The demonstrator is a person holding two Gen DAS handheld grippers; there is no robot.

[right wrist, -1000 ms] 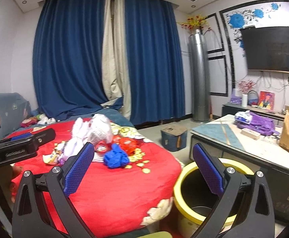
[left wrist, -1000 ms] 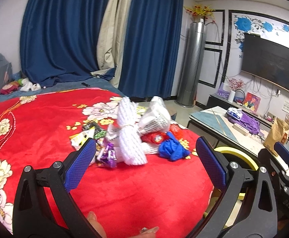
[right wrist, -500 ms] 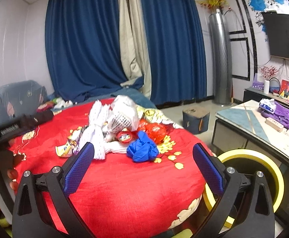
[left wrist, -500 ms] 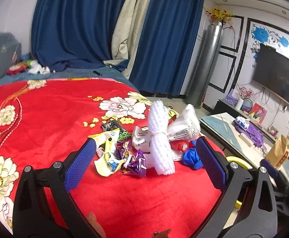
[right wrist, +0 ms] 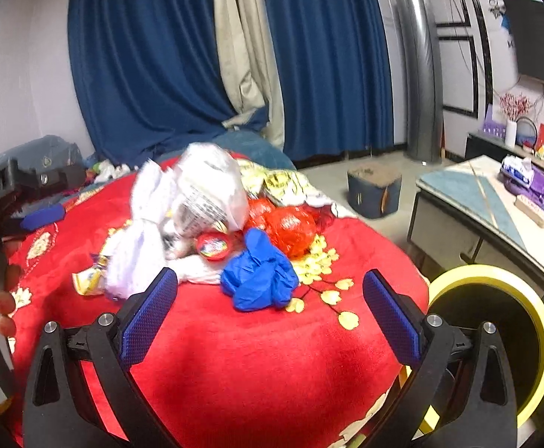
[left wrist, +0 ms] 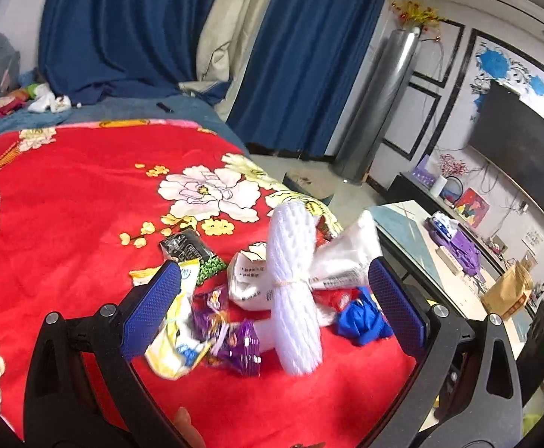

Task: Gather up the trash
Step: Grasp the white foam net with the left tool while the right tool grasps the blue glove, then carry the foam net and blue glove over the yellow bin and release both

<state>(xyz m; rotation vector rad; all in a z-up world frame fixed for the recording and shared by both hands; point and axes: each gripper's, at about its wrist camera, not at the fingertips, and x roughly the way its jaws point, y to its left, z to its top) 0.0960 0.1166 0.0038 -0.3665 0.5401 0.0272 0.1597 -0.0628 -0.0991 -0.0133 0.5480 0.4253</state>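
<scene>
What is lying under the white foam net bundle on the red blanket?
Under the white foam net bundle lie a crumpled white printed bag, a purple wrapper and a blue glove, all partly covered. Anything deeper is hidden.

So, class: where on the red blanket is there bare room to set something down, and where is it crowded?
Bare red blanket lies in front of the blue glove, toward the near edge, and in the left view a wide patch lies left of the trash pile. The pile itself is crowded.

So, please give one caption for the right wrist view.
Open right gripper faces crumpled blue glove on red floral blanket.
</scene>
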